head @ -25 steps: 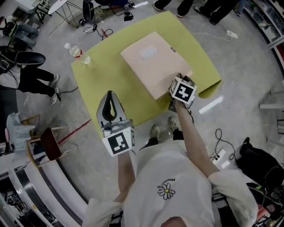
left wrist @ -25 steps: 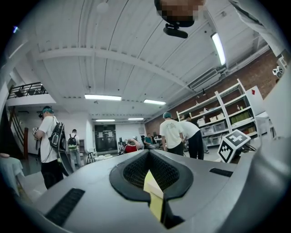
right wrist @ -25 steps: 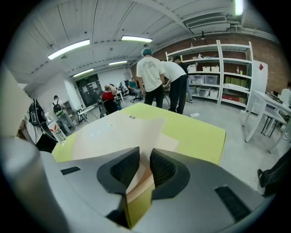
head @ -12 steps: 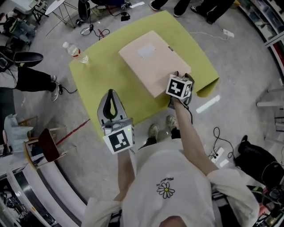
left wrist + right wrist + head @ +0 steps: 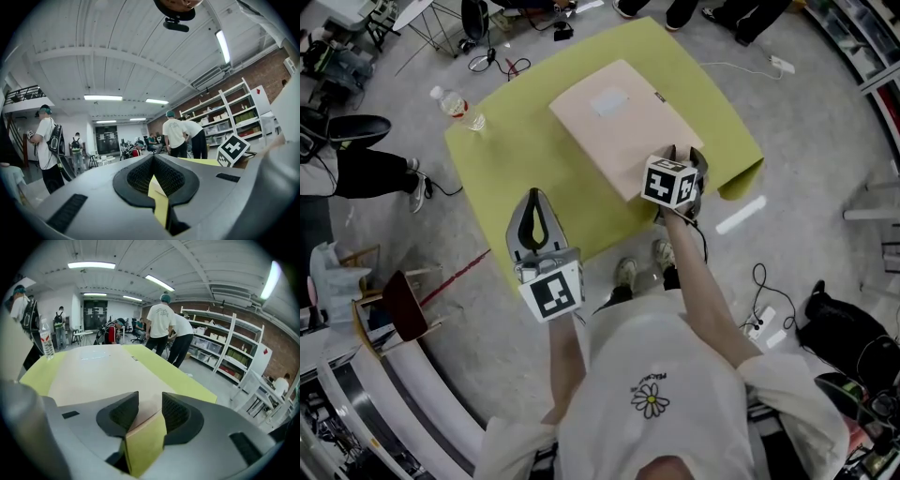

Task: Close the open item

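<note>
A flat beige cardboard box (image 5: pixel 614 117) lies shut on the yellow-green table (image 5: pixel 511 178). My right gripper (image 5: pixel 683 156) is at the box's near right corner. Its jaws are opening, and the pads stand apart on either side of the corner's edge without pressing it. In the right gripper view, the box (image 5: pixel 98 371) stretches away ahead of the right gripper (image 5: pixel 150 405). My left gripper (image 5: pixel 534 197) hovers over the table's near left edge, shut and empty. Yellow table shows through the slit of the left gripper (image 5: pixel 153 157).
A water bottle (image 5: pixel 459 110) stands on the table's far left corner. People stand beyond the far edge, and shelving (image 5: pixel 225 366) lines the wall to the right. A chair (image 5: pixel 401 305) and cables (image 5: pixel 764 300) are on the floor around the person's feet.
My right gripper has spread its jaws at the box's corner and shifted slightly left. The small flap seen beside it earlier no longer shows. The left gripper has stayed put.
</note>
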Motion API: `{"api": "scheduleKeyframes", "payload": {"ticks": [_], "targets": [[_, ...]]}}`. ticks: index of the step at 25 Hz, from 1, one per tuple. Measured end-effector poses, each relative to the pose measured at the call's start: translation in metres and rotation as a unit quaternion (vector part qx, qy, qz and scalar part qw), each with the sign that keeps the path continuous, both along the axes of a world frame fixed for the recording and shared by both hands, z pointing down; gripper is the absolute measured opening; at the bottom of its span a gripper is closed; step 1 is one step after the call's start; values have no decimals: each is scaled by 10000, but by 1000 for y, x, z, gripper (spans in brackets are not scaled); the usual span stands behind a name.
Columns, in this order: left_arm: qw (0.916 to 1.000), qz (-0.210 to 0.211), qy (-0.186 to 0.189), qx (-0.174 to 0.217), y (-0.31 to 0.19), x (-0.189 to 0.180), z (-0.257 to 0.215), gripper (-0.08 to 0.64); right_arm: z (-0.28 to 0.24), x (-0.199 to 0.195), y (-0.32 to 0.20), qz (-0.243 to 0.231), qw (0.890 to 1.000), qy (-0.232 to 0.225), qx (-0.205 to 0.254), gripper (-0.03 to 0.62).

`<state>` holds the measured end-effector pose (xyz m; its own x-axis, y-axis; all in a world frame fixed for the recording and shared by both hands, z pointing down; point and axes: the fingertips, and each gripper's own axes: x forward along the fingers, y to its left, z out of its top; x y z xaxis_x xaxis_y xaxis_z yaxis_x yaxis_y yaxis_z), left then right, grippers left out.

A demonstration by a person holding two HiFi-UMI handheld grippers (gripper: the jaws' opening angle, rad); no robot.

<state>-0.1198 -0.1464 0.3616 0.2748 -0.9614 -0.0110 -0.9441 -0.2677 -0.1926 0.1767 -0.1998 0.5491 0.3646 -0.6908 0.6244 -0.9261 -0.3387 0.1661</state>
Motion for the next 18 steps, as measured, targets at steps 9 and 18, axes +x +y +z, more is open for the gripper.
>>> {"api": "scheduleKeyframes", "payload": {"ticks": [9,18], "targets": [[9999,55,-36,-85,-2,7,8,14,9,-27,-21,-2086,9673,449,-1371,12],[9998,171,-20,-95,-5,17,8,14,11,-28,-24,-2404,9500,221,-1983,12]]}}
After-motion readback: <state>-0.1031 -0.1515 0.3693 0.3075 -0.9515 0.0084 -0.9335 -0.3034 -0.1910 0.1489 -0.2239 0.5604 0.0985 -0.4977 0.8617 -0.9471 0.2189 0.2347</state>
